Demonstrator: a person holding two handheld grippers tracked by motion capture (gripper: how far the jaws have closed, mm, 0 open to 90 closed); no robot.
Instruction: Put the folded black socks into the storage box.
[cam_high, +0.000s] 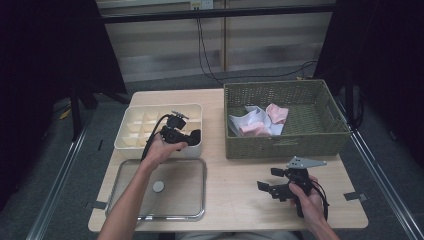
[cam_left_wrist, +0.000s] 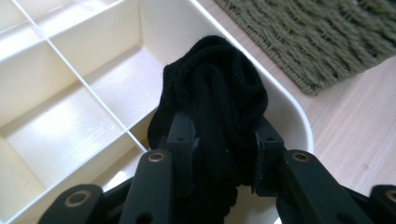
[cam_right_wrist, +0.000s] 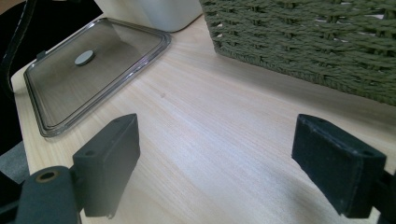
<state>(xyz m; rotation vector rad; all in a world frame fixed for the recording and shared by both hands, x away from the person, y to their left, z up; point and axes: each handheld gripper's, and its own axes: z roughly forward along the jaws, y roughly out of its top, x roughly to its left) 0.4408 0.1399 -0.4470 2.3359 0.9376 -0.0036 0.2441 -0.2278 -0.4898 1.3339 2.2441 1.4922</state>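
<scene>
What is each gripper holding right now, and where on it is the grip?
The left gripper pinches a rolled black sock across its lower part, over the divided white box. The right gripper holds nothing.

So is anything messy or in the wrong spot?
Nothing looks broken or spilled. The clear lid lies off the divided box, and the left gripper holds a rolled black sock over a corner compartment.

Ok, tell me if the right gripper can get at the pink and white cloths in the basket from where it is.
Probably yes. The right gripper is open and holds nothing, the woven basket has no cover, and the cloths lie exposed; it must lift over the near wall.
</scene>
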